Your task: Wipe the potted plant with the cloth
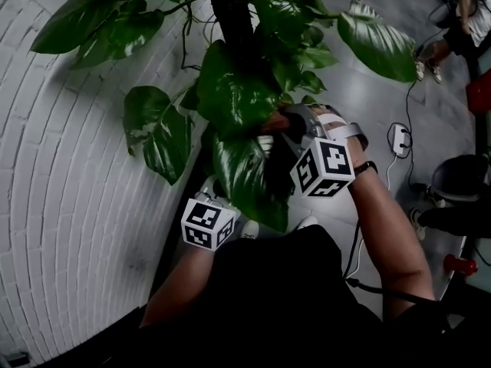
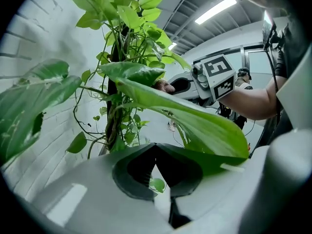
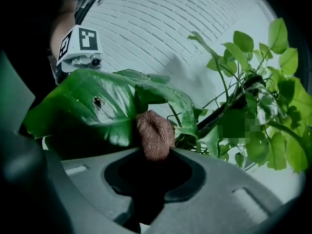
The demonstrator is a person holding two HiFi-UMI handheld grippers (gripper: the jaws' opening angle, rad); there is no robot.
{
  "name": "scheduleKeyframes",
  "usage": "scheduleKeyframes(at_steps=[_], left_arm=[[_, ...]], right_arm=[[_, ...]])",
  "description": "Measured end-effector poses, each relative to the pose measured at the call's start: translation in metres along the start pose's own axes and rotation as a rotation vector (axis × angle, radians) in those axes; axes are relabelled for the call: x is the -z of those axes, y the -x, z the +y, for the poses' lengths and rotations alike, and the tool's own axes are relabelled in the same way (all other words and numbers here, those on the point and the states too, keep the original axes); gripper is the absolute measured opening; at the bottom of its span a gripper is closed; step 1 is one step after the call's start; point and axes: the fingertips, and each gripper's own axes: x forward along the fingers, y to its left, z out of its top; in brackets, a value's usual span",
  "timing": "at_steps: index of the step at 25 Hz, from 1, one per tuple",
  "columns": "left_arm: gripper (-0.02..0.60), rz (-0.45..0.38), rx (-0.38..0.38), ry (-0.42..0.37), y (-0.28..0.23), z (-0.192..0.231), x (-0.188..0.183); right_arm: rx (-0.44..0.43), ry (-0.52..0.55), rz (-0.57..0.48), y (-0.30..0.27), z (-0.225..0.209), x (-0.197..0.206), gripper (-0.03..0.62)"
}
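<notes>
Against the white brick wall (image 1: 69, 190), the potted plant (image 1: 238, 90) climbs a dark pole (image 1: 230, 10) (its pot is out of sight); the right gripper (image 3: 155, 155) clamps a wad of nubby brown cloth (image 3: 155, 133) whose rounded end presses on a broad, glossy leaf (image 3: 87, 113), seemingly to rub its face. Beneath that leaf lies the left gripper (image 2: 155, 147), tips closed on nothing, the waxy blade draped over one jaw, probably to brace it against the push.

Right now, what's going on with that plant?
Right gripper shut on brown cloth, pressed to big leaf. Left gripper nearly shut, under that leaf. Other leaves crowd close.
</notes>
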Motion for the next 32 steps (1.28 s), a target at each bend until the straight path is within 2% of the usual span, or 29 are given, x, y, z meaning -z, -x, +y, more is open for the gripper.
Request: scheduleKeyframes(at_steps=[5, 12, 16, 22, 32], left_arm=[[0.009, 0.01, -0.023, 0.014, -0.003, -0.001, 0.003], [0.01, 0.02, -0.016, 0.004, -0.002, -0.005, 0.001], [0.009, 0.035, 0.004, 0.006, -0.002, -0.009, 0.004], [0.01, 0.06, 0.04, -0.01, -0.005, -0.01, 0.008], [0.009, 0.078, 0.09, -0.03, -0.009, -0.015, 0.012]], right_arm=[[-0.008, -0.064, 0.003, 0.003, 0.009, 0.018, 0.067], [0.003, -0.162, 0.014, 0.008, 0.022, 0.039, 0.067], [0.015, -0.237, 0.019, 0.014, 0.032, 0.047, 0.067], [0.021, -0.424, 0.024, 0.017, 0.049, 0.07, 0.067], [0.047, -0.561, 0.06, 0.02, 0.077, 0.087, 0.067]])
